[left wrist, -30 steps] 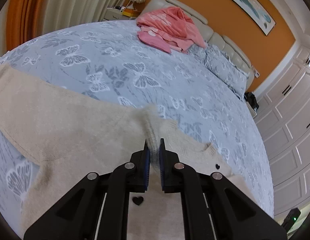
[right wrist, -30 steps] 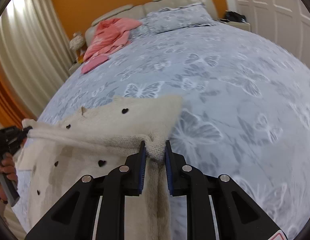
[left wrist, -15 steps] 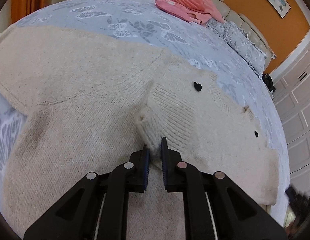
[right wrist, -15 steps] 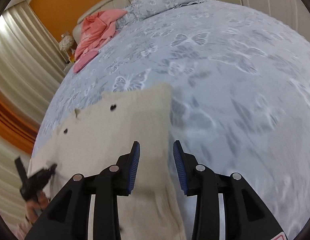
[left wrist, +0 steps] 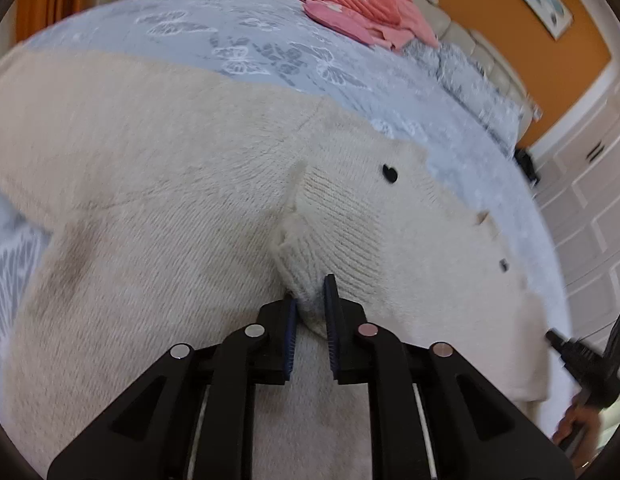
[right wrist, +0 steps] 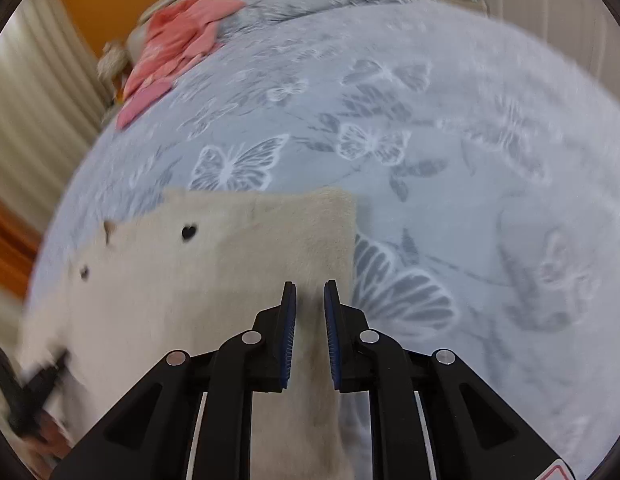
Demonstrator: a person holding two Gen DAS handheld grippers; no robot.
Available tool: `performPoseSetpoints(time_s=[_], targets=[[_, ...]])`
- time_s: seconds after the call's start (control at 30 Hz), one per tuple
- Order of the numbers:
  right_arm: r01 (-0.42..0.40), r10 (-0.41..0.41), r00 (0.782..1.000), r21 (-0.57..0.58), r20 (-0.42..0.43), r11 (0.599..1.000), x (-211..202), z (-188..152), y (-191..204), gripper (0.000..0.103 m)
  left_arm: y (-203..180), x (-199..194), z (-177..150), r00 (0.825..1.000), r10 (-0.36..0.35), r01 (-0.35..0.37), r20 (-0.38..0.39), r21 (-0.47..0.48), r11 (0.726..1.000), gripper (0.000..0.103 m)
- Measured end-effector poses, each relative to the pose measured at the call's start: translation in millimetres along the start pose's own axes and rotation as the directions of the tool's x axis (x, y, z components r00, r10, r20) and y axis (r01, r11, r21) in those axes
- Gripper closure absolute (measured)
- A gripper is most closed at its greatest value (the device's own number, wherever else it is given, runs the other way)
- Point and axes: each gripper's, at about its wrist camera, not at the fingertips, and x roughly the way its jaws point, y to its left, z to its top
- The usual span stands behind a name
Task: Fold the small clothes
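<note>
A cream knit sweater [left wrist: 158,184] with small black hearts lies flat on the bed, folded over itself. My left gripper [left wrist: 310,300] is shut on the ribbed cuff [left wrist: 334,232] of a sleeve that lies across the sweater body. The sweater also shows in the right wrist view [right wrist: 230,264], where its folded edge lies on the bedspread. My right gripper [right wrist: 310,300] hovers over the sweater's right edge with the jaws slightly apart and nothing between them. The right gripper also shows in the left wrist view [left wrist: 586,364] at the far right.
The bed has a grey-blue butterfly bedspread [right wrist: 450,152]. A pile of pink clothes [left wrist: 362,8] lies near the headboard, also in the right wrist view [right wrist: 178,44]. Grey pillows [left wrist: 470,80] are at the head. White closet doors [left wrist: 590,184] stand to the right.
Both grippers lowered the folded part onto the bed. My right gripper let go of the sweater edge and its jaws narrowed again. My left gripper still holds the cuff.
</note>
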Motion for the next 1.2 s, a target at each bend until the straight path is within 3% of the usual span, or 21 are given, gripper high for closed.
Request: performPoseSetpoints(time_s=[0.07,0.13,0.2,0.23,0.37,0.4,0.5,0.53,0.63,0.7,0.77,0.8,0.83,0.9,1.0,1.03,1.1,1.2], targets=[[-0.001,0.001,1.0,-0.005,0.007,1.0,-19,-13,2,0.085,11,-19,2,0.999,-0.029,0.031,0.033,-0.062,0.998,0.077],[-0.029,0.03,0.999,-0.022,0.024,0.999,-46,-35,3,0.081,35,-52,7,0.992,-0.034,0.051,0.125,-0.131,0.99,0.052],[-0.033,0.035,0.999,-0.062,0.034,0.998,-72,-64,6,0.062,68,-82,18,0.981,0.025,0.015,0.194,-0.204,0.979,0.04],[-0.033,0.035,0.999,-0.076,0.031,0.997,-81,-79,6,0.059,93,-96,27,0.973,0.068,-0.011,0.22,-0.254,0.967,0.037],[-0.056,0.054,0.998,-0.075,-0.025,0.996,-108,-127,9,0.058,185,-136,66,0.926,0.291,-0.164,0.24,-0.439,0.883,0.033],[-0.059,0.056,0.998,-0.07,-0.04,0.996,-113,-138,10,0.058,211,-144,79,0.906,0.354,-0.207,0.233,-0.486,0.849,0.033],[-0.091,0.085,0.992,-0.061,-0.098,0.994,-127,-167,16,0.058,258,-151,102,0.877,0.435,-0.248,0.206,-0.581,0.775,0.032],[-0.1,0.092,0.989,-0.068,-0.115,0.993,-132,-176,19,0.058,274,-150,109,0.868,0.461,-0.258,0.186,-0.624,0.737,0.032],[-0.104,0.09,0.983,-0.085,-0.158,0.991,-140,-200,26,0.057,302,-139,118,0.874,0.46,-0.235,0.158,-0.691,0.683,0.033],[-0.1,0.084,0.98,-0.08,-0.182,0.992,-141,-207,27,0.057,309,-128,120,0.879,0.458,-0.239,0.132,-0.71,0.663,0.038],[-0.089,0.074,0.978,-0.072,-0.197,0.993,-144,-212,28,0.056,307,-123,130,0.867,0.479,-0.268,0.135,-0.685,0.677,0.051],[-0.088,0.072,0.978,-0.069,-0.198,0.994,-144,-212,28,0.055,306,-120,135,0.87,0.476,-0.277,0.13,-0.671,0.688,0.077],[-0.087,0.072,0.978,-0.066,-0.198,0.994,-145,-213,29,0.055,305,-116,142,0.876,0.467,-0.286,0.118,-0.652,0.702,0.096],[-0.081,0.066,0.978,-0.067,-0.197,0.994,-145,-213,31,0.054,299,-124,150,0.875,0.464,-0.281,0.14,-0.633,0.721,0.097],[-0.093,0.08,0.978,-0.059,-0.193,0.994,-142,-211,34,0.054,253,-143,165,0.875,0.417,-0.255,0.245,-0.5,0.828,0.098],[-0.099,0.086,0.978,-0.059,-0.19,0.993,-142,-211,34,0.054,222,-153,171,0.88,0.374,-0.233,0.294,-0.419,0.878,0.098],[-0.105,0.092,0.978,-0.06,-0.186,0.993,-142,-210,36,0.054,169,-169,175,0.89,0.284,-0.181,0.357,-0.295,0.938,0.098],[-0.127,0.117,0.978,-0.049,-0.173,0.991,-146,-210,36,0.054,81,-187,165,0.905,0.118,-0.084,0.409,-0.101,0.991,0.098]])
